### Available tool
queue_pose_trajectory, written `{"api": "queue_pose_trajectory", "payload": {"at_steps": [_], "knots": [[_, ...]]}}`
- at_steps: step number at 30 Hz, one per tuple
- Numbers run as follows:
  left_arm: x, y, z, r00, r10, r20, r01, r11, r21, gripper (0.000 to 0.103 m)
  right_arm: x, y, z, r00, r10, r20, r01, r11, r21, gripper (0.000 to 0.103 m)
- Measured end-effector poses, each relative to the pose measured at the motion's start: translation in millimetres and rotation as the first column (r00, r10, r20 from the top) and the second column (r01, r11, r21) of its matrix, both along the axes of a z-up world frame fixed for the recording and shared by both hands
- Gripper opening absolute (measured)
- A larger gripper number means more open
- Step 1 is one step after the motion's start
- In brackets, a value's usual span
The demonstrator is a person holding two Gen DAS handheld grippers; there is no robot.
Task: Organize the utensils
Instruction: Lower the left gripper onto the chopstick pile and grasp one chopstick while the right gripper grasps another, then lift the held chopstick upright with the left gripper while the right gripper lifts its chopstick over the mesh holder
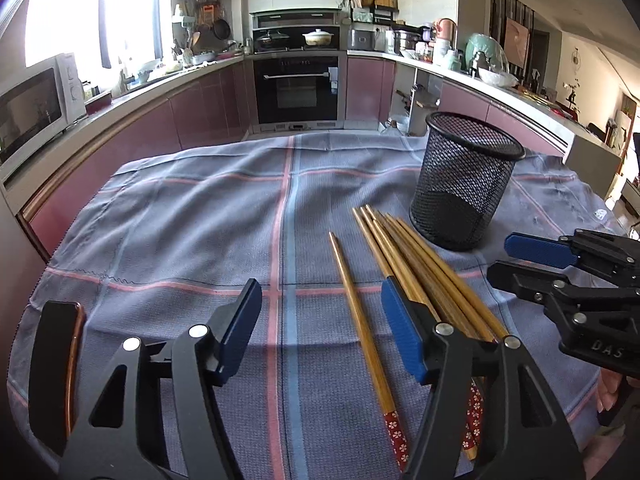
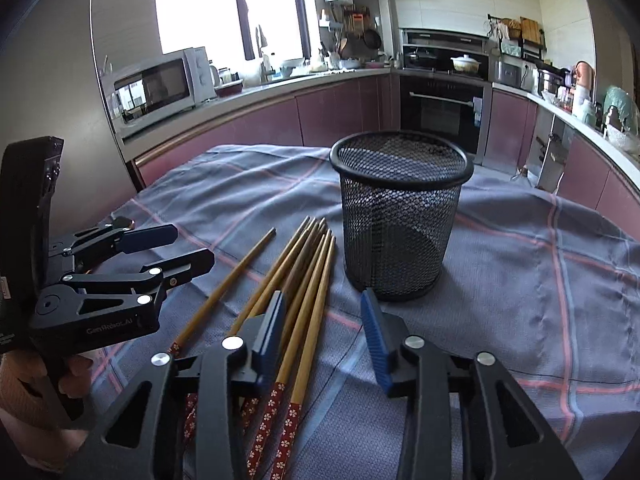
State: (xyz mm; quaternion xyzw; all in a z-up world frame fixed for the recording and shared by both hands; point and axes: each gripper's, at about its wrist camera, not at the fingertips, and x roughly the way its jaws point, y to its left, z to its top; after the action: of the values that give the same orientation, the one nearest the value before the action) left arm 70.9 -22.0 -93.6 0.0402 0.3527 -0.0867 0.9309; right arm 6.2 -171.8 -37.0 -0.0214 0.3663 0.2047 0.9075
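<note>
A: Several chopsticks [image 2: 304, 280] are lying bunched on the cloth-covered worktop [image 2: 520, 280], tips just beside the mesh cup [image 2: 400, 216]; one stray chopstick [image 1: 360, 312] is lying apart to their left.

B: And what are your jaws doing?

A: Both pairs are standing spread, pinching nothing. My right gripper [image 2: 328, 336] is hanging over the bundle's outer sticks; my left gripper [image 1: 320, 332] is straddling the stray.

B: How are you planning to go about it?

A: I'm thinking of closing low, near the patterned ends, so the sticks are staying parallel, then tipping them tips-down into the upright, empty cup.
</note>
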Motion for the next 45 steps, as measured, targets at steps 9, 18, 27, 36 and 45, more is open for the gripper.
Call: {"api": "queue_pose_trajectory", "payload": {"at_steps": [9,18,27,36,45], "knots": [[17.2,-19.2,-20.9,0.991,-0.061,-0.115,0.062,0.998,0.011,0.053,18.6,8.9,-21.0,0.99,0.0,-0.138,-0.003,1.0,-0.024,0.021],[41.3,-20.2,-30.2,0.98,-0.078,-0.183,0.075,0.997,-0.026,0.039,32.0,22.7,-25.5,0.987,-0.008,-0.159,-0.002,0.998,-0.063,0.021],[52.4,-17.3,-28.7,0.978,-0.054,-0.201,0.046,0.998,-0.045,0.019,41.1,21.6,-26.1,0.985,-0.017,-0.173,0.007,0.998,-0.055,0.008],[50.0,-16.3,-27.4,0.975,-0.049,-0.217,0.03,0.996,-0.089,0.007,39.8,15.3,-23.5,0.984,-0.021,-0.18,0.022,1.0,0.007,0.005],[33.2,-8.4,-6.8,0.985,-0.052,-0.164,0.034,0.993,-0.114,0.007,24.0,6.0,2.1,0.994,0.021,-0.11,-0.015,0.998,0.061,0.005]]}}
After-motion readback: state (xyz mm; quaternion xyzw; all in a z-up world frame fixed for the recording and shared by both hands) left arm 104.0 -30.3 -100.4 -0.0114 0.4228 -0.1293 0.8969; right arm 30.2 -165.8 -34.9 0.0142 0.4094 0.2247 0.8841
